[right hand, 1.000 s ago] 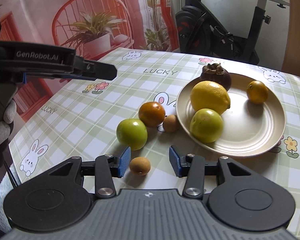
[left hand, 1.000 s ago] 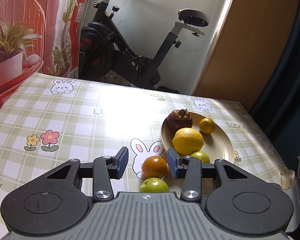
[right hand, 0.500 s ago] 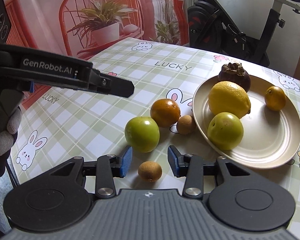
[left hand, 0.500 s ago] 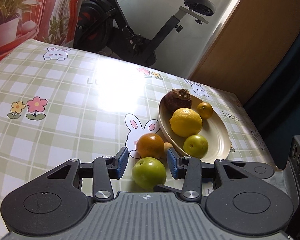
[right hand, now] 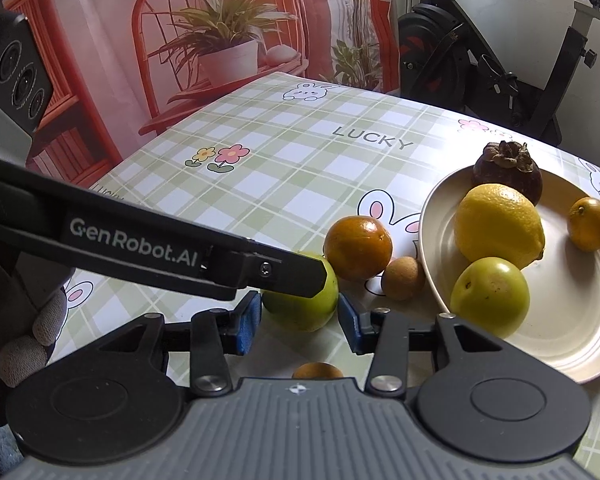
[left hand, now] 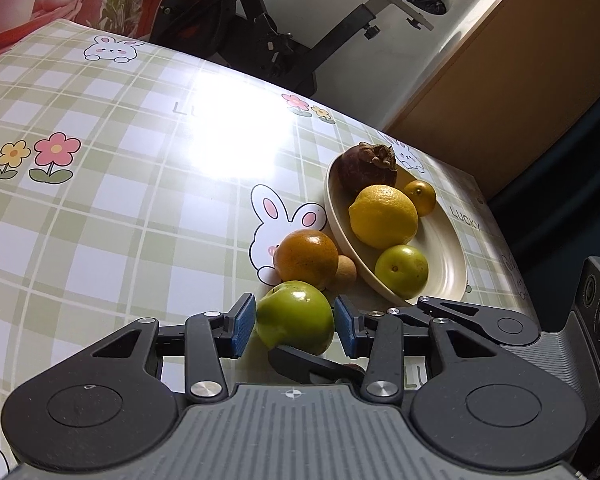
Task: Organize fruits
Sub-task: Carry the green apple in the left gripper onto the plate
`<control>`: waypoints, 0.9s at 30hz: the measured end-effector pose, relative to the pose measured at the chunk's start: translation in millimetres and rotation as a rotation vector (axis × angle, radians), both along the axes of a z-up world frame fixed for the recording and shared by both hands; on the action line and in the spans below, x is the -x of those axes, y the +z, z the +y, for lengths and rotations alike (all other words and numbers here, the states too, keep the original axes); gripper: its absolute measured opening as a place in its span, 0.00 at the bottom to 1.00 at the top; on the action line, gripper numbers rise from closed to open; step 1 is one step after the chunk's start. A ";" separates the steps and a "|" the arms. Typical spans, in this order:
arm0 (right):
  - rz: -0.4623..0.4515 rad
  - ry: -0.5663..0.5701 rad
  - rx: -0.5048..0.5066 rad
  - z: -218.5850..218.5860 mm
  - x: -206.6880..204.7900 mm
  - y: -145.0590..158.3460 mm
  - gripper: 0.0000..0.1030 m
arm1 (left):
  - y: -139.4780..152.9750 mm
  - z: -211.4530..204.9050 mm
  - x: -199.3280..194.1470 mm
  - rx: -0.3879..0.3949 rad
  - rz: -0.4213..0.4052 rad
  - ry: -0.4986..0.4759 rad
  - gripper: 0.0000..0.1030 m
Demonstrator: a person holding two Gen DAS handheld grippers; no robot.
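Observation:
A green apple [left hand: 296,316] [right hand: 300,304] lies on the checked tablecloth. My left gripper [left hand: 295,326] is open, its blue pads close at the apple's two sides. In the right wrist view one left finger [right hand: 292,276] crosses the apple. My right gripper [right hand: 299,322] hovers just short of the apple with its jaws opening and nothing pressed between them. A small brown fruit [right hand: 318,370] lies under it, half hidden. An orange [left hand: 306,258] [right hand: 358,248] and another small brown fruit [left hand: 342,274] [right hand: 404,278] lie by the cream plate [left hand: 448,248] [right hand: 572,320].
The plate holds a lemon [right hand: 498,226], a green fruit [right hand: 490,298], a small orange [right hand: 588,224] and a dark mangosteen [right hand: 506,172]. An exercise bike [left hand: 300,40] stands behind the table. A gloved hand [right hand: 32,332] holds the left gripper at the table's near left.
My left gripper has come down and forward, so the green apple now sits between its pads instead of the orange. My right gripper has slid forward over the small brown fruit.

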State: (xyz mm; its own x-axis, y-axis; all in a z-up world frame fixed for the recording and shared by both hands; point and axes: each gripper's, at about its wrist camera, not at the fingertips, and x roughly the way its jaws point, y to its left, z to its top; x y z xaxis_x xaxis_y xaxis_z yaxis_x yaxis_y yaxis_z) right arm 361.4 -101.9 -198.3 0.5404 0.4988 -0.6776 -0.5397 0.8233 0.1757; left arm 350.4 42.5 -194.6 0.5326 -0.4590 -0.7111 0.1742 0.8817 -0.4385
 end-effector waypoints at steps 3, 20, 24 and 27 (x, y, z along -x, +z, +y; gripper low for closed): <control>0.009 0.001 -0.005 0.7 -2.3 -2.2 0.46 | -2.3 -1.1 -2.6 0.010 0.003 -0.001 0.45; 0.028 -0.046 -0.062 -8.9 0.1 -4.3 0.46 | 6.3 -21.7 3.6 -0.060 -0.049 -0.073 0.48; 0.000 -0.065 -0.087 -16.6 5.3 6.0 0.46 | 23.6 -30.4 5.3 -0.088 -0.101 -0.095 0.48; -0.032 -0.079 -0.107 -23.5 9.1 16.8 0.46 | 37.8 -38.3 5.0 -0.108 -0.140 -0.116 0.48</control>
